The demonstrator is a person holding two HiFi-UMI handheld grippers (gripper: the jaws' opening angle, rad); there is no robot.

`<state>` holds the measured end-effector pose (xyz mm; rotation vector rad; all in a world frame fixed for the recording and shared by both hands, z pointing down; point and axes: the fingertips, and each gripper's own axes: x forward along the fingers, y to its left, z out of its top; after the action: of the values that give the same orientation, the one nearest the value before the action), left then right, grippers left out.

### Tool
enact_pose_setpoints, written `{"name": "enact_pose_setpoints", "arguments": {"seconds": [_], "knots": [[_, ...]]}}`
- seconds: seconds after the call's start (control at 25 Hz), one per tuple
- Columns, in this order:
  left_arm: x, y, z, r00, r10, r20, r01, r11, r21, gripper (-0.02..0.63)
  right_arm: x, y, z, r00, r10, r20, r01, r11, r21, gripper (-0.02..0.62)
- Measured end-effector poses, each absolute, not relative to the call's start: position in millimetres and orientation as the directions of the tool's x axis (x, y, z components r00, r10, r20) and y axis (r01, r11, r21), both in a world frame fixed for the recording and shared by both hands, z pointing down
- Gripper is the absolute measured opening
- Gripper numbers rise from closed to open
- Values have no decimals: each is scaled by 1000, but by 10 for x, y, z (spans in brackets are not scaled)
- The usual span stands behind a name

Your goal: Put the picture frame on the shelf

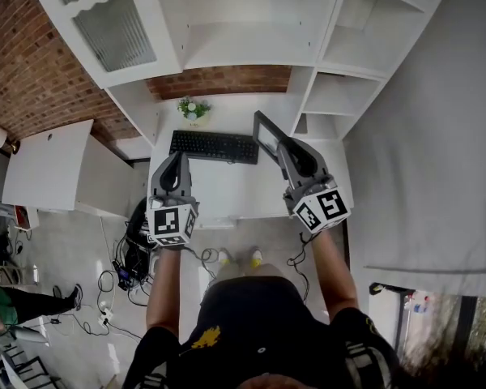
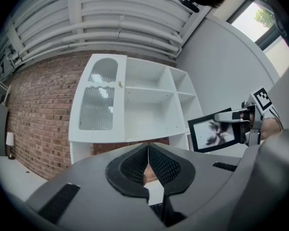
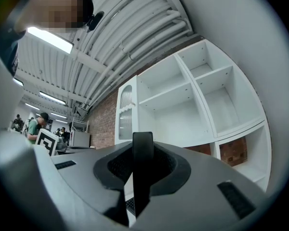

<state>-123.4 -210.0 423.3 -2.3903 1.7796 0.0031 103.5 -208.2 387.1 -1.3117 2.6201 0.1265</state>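
Overhead, a person stands facing a white shelf unit with a hand-held gripper in each hand. The right gripper is clamped on a black picture frame, its jaws pressing on either side of the frame's edge. In the right gripper view the picture frame rises edge-on as a dark strip between the pads, with the shelf unit behind it. The frame is held in the air in front of the shelf unit's lower right part and rests on none of its boards. The left gripper view shows the frame's face, a dark, blurred print on a pale ground, just to the right of the shelf unit.

The left gripper carries nothing. Its ribbed jaws are drawn together with only a sliver of light between them, and it points at the shelf unit's lower left part, level with the right gripper.

A white desk runs below the shelf unit. On it, a black keyboard lies in front of the shelf unit's middle bay and a small potted plant stands closer in, against the unit's foot. A frosted glass door closes the shelf unit's upper left bay. A red brick wall stands behind and to the left of the shelf unit.
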Motion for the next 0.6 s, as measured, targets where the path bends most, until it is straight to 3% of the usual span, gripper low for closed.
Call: {"name": "enact_pose_setpoints", "arguments": {"seconds": [0.6], "knots": [[-1643, -2558, 4221, 330, -938, -101, -944, -325, -62, 23, 464, -2518, 3831, -660, -730, -175, -742, 670, 2, 61]]}}
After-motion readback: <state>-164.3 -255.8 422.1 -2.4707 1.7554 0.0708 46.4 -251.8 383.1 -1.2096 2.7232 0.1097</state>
